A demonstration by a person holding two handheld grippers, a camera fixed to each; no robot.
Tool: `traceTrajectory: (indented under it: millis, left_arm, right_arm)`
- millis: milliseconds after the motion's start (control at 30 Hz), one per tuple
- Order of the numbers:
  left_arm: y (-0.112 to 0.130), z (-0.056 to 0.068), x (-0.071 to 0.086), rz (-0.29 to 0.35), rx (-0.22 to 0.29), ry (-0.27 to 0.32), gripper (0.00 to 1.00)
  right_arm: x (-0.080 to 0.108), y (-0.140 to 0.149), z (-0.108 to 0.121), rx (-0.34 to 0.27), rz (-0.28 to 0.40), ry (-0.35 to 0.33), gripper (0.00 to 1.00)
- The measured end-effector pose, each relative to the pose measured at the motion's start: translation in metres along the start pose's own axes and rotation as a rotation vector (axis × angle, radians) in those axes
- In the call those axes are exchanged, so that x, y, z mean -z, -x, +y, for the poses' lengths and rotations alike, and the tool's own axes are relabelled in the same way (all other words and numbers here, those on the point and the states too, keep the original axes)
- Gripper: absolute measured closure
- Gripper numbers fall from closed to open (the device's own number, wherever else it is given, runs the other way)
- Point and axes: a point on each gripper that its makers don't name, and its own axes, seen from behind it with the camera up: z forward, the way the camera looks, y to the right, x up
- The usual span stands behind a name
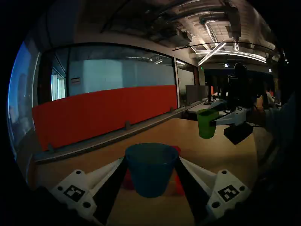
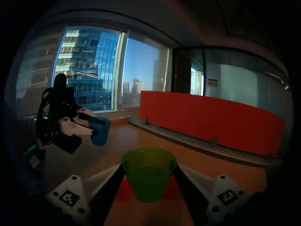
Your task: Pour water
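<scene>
**Blue cup and green cup, each gripped over the table**

Blue plastic sits near the middle of the left gripper view: the blue cup (image 1: 151, 174) stands upright between the two white fingers of the left gripper (image 1: 150, 161). Both fingers press on its sides, so the tongs are clenched on it. Below and behind the cup, a red pad (image 1: 128, 180) lies on the wooden table (image 1: 177, 132). Farther off to the right, the right gripper (image 1: 211, 121) grasps the green cup (image 1: 206, 124) by its side. That cup is about upright and well apart from the blue one. A long red panel (image 1: 105, 109) runs along the far left edge of the table, with glass (image 1: 120, 69) above it. A strip light (image 1: 212, 52) glows on the ceiling, far right.

In the right gripper view the green cup (image 2: 149, 177) is near the middle, upright. The fingers of the right gripper (image 2: 149, 165) press on both its sides, clenched. The red pad (image 2: 123, 190) shows below it on the table (image 2: 124, 141). Farther off to the left, the left gripper (image 2: 94, 130) holds the blue cup (image 2: 100, 132) above the table. The red panel (image 2: 210, 116) runs along the right, and a window (image 2: 90, 71) at far left shows tall buildings.

Whether either cup holds water cannot be told.
</scene>
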Motion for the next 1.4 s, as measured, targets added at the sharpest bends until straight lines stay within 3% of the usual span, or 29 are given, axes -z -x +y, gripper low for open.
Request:
traceTrajectory:
  millis: [367, 900, 1200, 1400]
  left_arm:
    - [0.026, 0.004, -0.016, -0.114, -0.047, 0.037, 0.14]
    - [0.094, 0.023, -0.034, -0.326, -0.104, 0.133, 0.13]
    - [0.124, 0.026, -0.043, -0.404, -0.138, 0.170, 0.14]
    - [0.140, 0.027, -0.049, -0.434, -0.133, 0.185, 0.14]
  right_arm:
    - [-0.005, 0.021, 0.003, 0.011, -0.096, -0.035, 0.09]
    - [-0.016, 0.077, 0.003, 0.040, -0.284, -0.093, 0.09]
    - [-0.022, 0.109, 0.005, 0.044, -0.363, -0.109, 0.09]
    - [-0.027, 0.128, 0.007, 0.042, -0.403, -0.112, 0.09]
